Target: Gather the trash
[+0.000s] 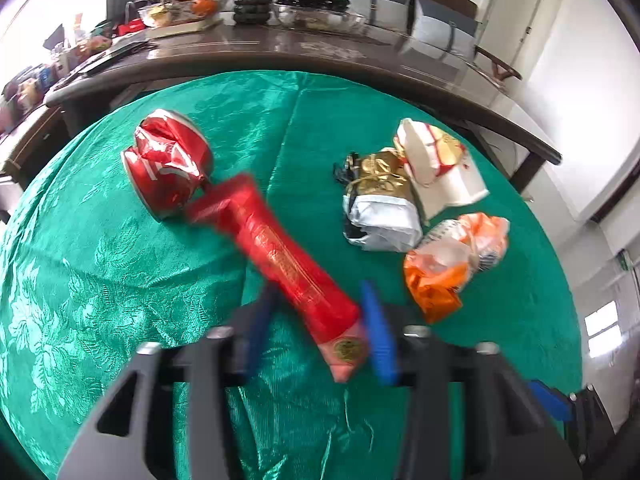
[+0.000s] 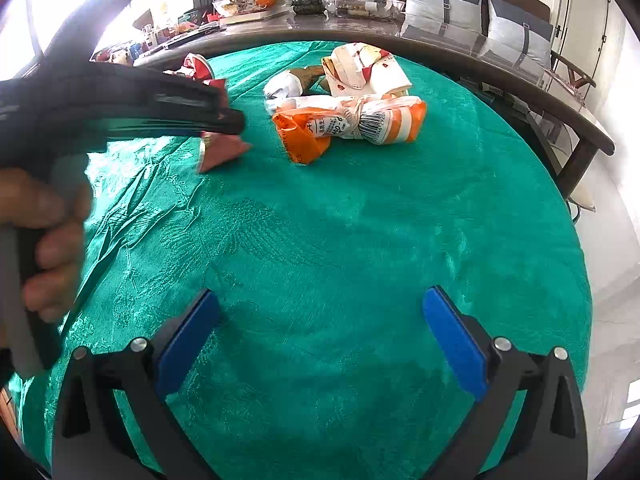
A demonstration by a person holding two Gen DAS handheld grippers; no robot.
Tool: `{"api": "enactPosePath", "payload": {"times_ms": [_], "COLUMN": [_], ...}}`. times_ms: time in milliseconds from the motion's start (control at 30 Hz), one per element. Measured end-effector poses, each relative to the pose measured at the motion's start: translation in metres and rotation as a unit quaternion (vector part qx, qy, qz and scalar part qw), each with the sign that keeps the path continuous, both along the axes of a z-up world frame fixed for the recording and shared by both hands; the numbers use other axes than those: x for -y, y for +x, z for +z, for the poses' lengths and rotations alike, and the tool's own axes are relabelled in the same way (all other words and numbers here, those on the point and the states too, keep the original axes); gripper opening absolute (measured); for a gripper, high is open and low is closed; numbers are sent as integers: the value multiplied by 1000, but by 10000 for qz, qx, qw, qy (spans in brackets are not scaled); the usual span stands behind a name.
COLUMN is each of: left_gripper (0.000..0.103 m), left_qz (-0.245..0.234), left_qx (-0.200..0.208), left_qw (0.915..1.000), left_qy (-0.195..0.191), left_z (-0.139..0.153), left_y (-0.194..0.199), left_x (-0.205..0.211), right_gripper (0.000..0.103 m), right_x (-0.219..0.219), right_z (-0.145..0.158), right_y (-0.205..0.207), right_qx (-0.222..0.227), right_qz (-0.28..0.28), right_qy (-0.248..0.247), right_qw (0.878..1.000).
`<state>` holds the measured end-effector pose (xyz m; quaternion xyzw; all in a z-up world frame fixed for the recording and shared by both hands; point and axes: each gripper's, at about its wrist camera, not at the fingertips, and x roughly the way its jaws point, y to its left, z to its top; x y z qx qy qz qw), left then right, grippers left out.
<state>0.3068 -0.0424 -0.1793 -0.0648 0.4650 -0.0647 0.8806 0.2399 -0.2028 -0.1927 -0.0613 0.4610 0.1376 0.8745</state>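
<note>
Nearest in the left wrist view, left gripper [image 1: 320, 332] with its 2 blue pads closed on the lower end of a long red wrapper [image 1: 276, 256], blurred, angled up and left from the jaws above the green tablecloth [image 1: 100, 280]. Gold round sticker visible at the gripped end, just beside the right pad. Far tip of the wrapper near, perhaps touching, a crushed red can [image 1: 168, 168] lying on the cloth to the upper left; contact unclear through the blur.

In the right wrist view, right gripper [image 2: 320, 340] low over bare cloth, jaws spread wide, nothing between the blue pads. To its left, a hand [image 2: 44, 240] wrapped around the dark handle of the other gripper, large and blurred across the upper left.

Farther out, right of centre on the cloth, a cluster of 3 pieces of trash touching one another: an orange-and-white plastic bag [image 1: 452, 260] nearest, a gold-and-white crumpled packet [image 1: 380, 204] behind it, a white-and-red paper bag [image 1: 436, 168] farthest.

Beyond the cloth, a dark wooden table [image 1: 360, 56] crowded with bowls, fruit and a potted plant, with grey cushioned chairs behind it.
</note>
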Motion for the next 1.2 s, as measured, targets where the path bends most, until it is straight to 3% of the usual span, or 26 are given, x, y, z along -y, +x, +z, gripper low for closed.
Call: {"api": "enactPosePath", "payload": {"times_ms": [100,333,433,467,533,567,600,833,900,933,1033,1200], "left_gripper": [16,14,16,18,40,59,68,69,86,90,93,98], "left_qz": [-393,-1475,-1582,-1571,-1530,-1468,-1434,-1302,-1250,-1144,-1054,-1043], "left_qx": [-54,-320,-440,-434,-350,-291,-234,28,124,165,165,139], "left_qw": [9992,9885,9862,9864,9870,9881,9888,9881,9874,9880,9910,9906], "left_qy": [-92,139,190,205,338,353,327,817,960,1021,804,875], "left_z": [6,27,28,26,17,11,6,-16,-18,-19,-21,-23], "left_y": [-7,-45,-58,-60,-62,-61,-60,-52,-52,-53,-54,-52], "left_x": [-8,-34,-45,-47,-45,-43,-42,-39,-41,-43,-55,-57], "right_gripper": [98,98,98,98,99,98,98,98,98,98,99,98], "right_x": [0,0,0,0,0,0,0,0,0,0,0,-1], "right_z": [0,0,0,0,0,0,0,0,0,0,0,1], "right_y": [0,0,0,0,0,0,0,0,0,0,0,14], "right_qx": [0,0,0,-1,0,-2,-2,-3,-2,-2,-3,-63], "right_qz": [2,2,3,3,4,9,9,10,9,9,9,-187], "right_qy": [0,-1,0,0,-1,-4,-4,-2,-2,-2,2,4], "right_qw": [10000,10000,10000,10000,10000,10000,10000,10000,10000,10000,10000,9998]}}
